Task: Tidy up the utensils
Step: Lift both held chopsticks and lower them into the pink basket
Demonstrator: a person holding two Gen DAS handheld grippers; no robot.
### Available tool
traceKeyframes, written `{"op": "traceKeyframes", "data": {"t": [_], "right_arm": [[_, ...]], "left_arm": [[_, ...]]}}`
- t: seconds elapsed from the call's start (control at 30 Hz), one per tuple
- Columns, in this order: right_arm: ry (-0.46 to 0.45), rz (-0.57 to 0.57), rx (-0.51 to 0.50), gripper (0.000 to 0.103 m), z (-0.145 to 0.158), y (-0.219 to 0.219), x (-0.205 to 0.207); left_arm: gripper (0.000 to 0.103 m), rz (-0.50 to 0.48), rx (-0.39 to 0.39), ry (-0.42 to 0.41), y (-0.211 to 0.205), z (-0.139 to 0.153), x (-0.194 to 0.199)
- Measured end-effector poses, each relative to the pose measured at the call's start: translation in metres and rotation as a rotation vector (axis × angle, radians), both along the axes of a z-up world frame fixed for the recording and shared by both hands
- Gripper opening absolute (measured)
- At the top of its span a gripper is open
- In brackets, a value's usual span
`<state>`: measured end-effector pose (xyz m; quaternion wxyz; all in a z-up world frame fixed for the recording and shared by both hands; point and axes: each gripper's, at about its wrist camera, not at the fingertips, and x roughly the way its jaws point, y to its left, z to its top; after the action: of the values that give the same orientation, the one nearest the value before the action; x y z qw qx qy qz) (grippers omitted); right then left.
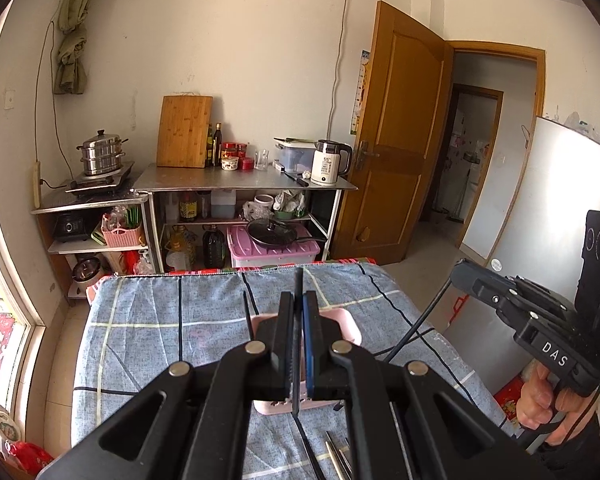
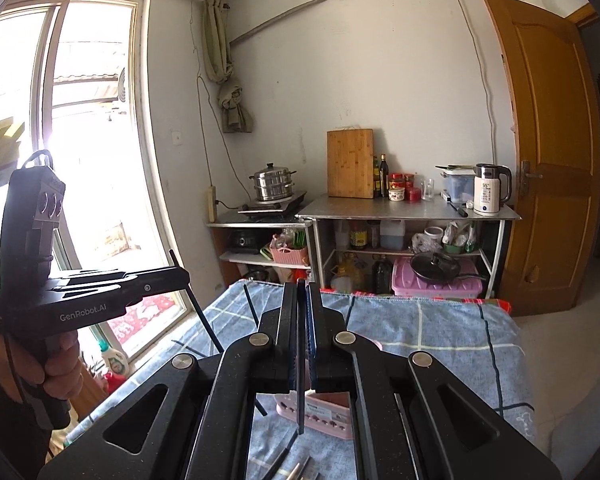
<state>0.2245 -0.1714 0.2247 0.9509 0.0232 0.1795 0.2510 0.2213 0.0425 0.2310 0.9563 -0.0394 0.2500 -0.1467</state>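
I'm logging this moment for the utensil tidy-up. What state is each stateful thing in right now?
left gripper: shut on a black chopstick, lifted.
right gripper: shut on another black chopstick, lifted.
pink holder: upright on the checked cloth, one chopstick standing in it.
metal utensils: lying loose on the cloth.
wooden door: open.
pan: lid on.

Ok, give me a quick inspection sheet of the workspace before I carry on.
Surface: blue checked cloth covering the table.
Job's things: pink plastic utensil holder, upright black chopstick at its left edge; steel utensils lying on the cloth.
Clutter: nothing seen.
Grippers: left tool shut on a second black chopstick; right tool shut on a third black chopstick.
Cables: white cord on the far wall.
Surroundings: steel shelf table, bamboo cutting board, white kettle, open wooden door.
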Motion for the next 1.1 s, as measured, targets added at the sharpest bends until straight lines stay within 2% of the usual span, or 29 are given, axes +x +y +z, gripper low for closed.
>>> {"op": "traceKeyframes", "data": {"t": [0.2, 0.37, 0.67, 1.1], "right_arm": [[-0.036, -0.002, 0.035, 0.004, 0.015, 0.008, 0.015], [-0.062, -0.018, 0.041, 0.004, 0.017, 0.016, 0.028], [-0.042, -0.030, 0.067, 0.004, 0.002, 0.019, 0.054], [0.076, -0.031, 0.036, 0.004, -0.043, 0.019, 0.072]], "left_arm": [[0.005, 0.025, 0.000, -0.035, 0.005, 0.016, 0.014], [0.005, 0.033, 0.005, -0.047, 0.005, 0.015, 0.030], [0.005, 0.028, -0.001, -0.036, 0.005, -0.009, 0.055], [0.005, 0.024, -0.004, 0.073, 0.007, -0.055, 0.071]]}}
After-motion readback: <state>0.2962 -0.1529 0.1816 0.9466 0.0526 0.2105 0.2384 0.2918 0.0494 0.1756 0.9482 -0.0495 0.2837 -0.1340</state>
